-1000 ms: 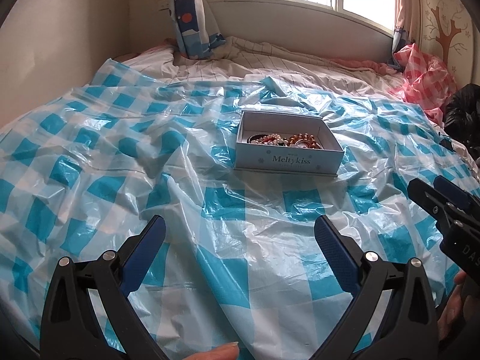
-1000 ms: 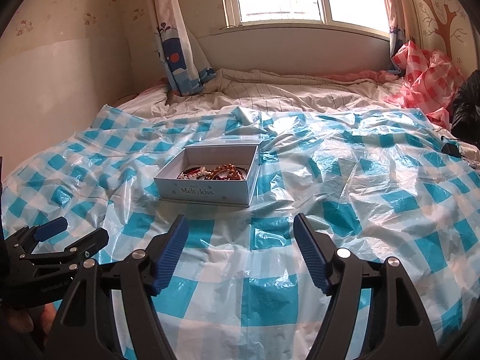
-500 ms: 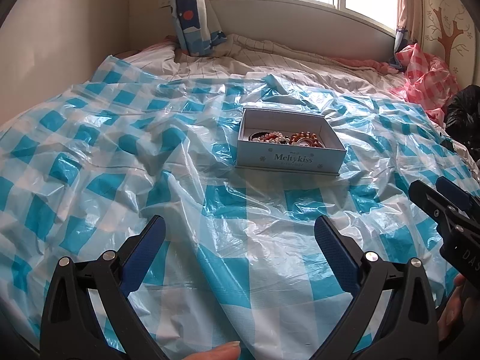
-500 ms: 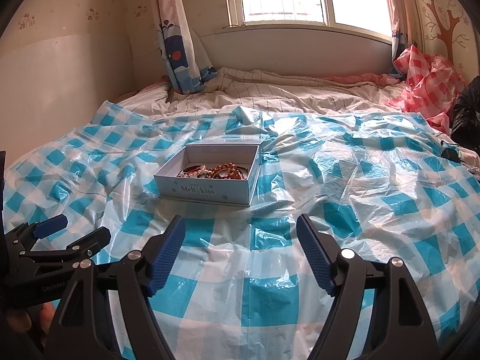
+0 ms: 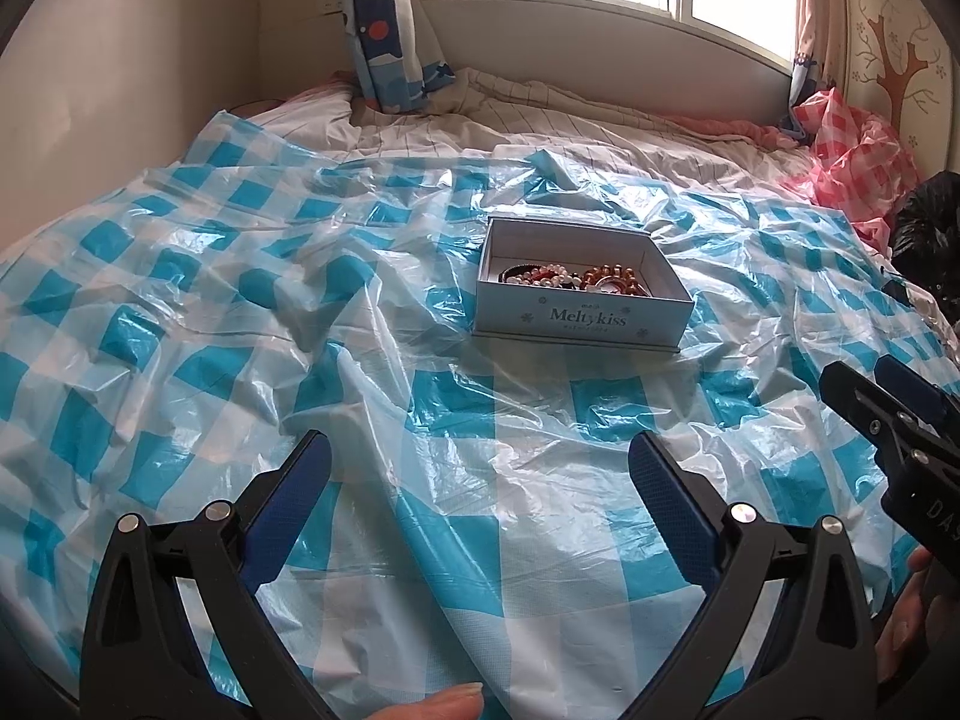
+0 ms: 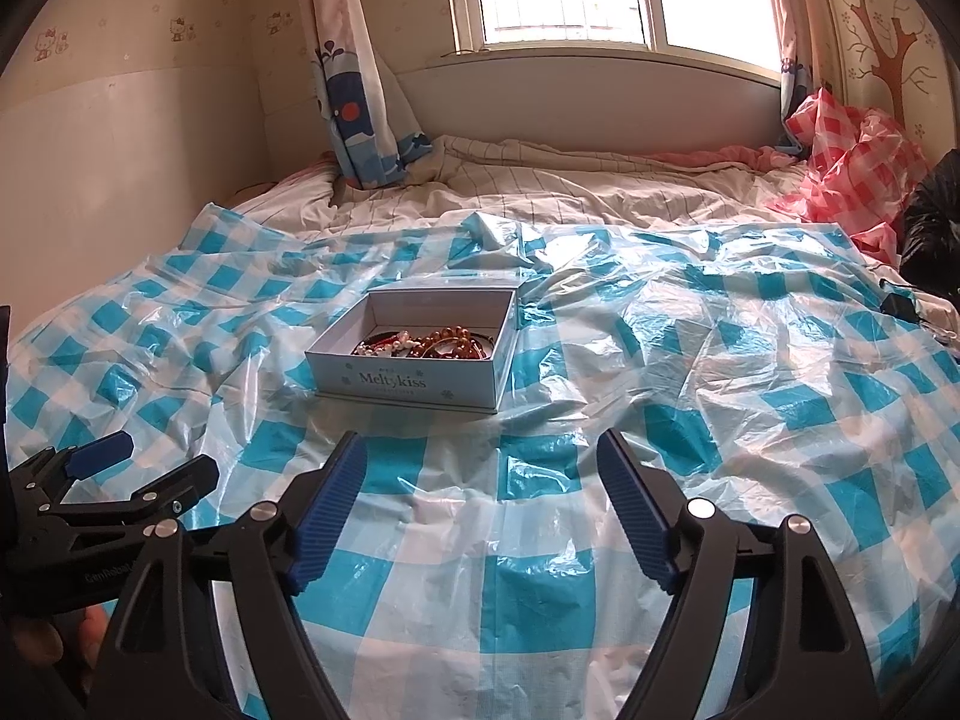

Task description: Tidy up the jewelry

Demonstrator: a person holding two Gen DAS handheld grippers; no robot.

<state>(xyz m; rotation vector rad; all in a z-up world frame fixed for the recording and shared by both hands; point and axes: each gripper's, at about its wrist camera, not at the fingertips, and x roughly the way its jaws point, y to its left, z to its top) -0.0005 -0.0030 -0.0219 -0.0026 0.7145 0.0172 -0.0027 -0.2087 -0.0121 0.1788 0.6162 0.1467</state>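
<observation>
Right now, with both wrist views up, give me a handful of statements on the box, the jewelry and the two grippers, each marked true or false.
1. The Meltykiss box is open, with no lid on it. True.
2. The beaded jewelry lies spread over the checked plastic sheet. False: it sits inside the box.
3. The left gripper is open and holds nothing. True.
4. The right gripper is shut on a bracelet. False: it is open and empty, short of the box.
5. The box rests on a wooden table. False: it rests on the blue and white checked plastic sheet spread over a bed.
</observation>
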